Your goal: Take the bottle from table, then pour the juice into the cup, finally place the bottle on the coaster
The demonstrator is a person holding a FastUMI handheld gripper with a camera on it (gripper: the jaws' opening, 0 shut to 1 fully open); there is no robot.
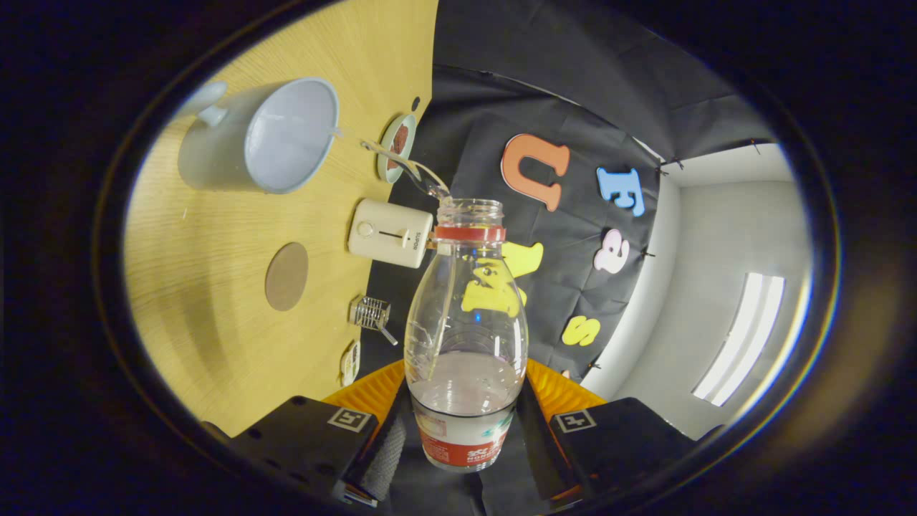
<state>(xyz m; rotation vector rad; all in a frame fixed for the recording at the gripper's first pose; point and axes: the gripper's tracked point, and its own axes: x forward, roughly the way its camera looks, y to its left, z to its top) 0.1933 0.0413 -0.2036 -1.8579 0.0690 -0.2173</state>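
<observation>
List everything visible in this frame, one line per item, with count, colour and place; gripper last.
bottle: 1, clear with red neck ring, open, between the fingers, tilted, pouring
liquid stream: 1, clear, from bottle mouth toward the cup
cup: 1, white, on the table beyond the bottle
coaster: 1, brown, round, on the table beside the cup
white box: 1, table edge
small dish: 1, pale rim, near cup
wire object: 1, metal, table edge
table: 1, light wood
gripper: 1, fingers pressed on the bottle
</observation>
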